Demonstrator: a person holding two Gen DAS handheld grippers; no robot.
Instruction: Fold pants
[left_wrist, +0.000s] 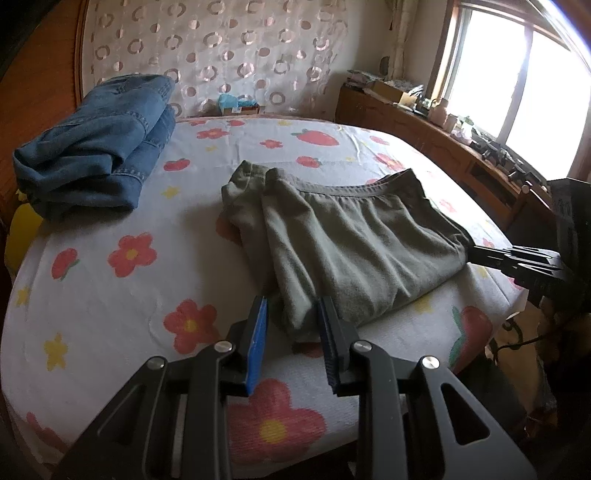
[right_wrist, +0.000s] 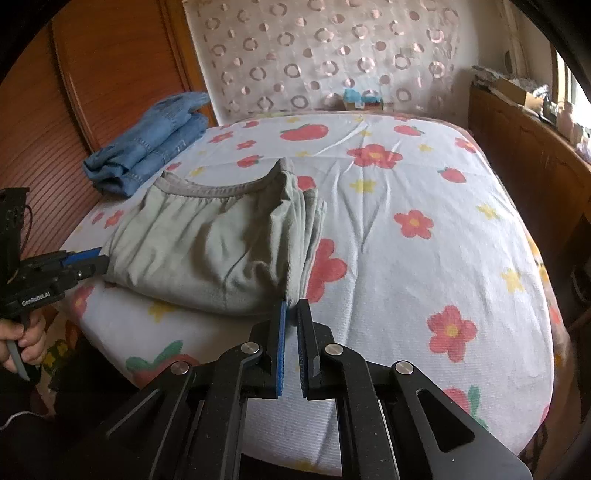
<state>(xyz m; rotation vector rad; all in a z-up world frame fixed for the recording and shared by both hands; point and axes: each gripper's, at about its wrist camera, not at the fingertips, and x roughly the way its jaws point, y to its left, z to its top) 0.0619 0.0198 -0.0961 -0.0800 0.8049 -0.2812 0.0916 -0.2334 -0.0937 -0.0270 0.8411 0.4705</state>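
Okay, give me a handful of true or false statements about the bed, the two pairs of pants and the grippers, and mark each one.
1. The green pants lie folded on the flowered bedsheet. True.
2. The blue jeans lie on top of the green pants. False: they lie apart, nearer the headboard.
3. The right gripper is pinched on a near corner of the green pants. True.
4. The left gripper holds nothing near it. False: a near corner of the green pants sits between its blue pads.
5. The sheet is plain white. False: it shows flowers and strawberries.
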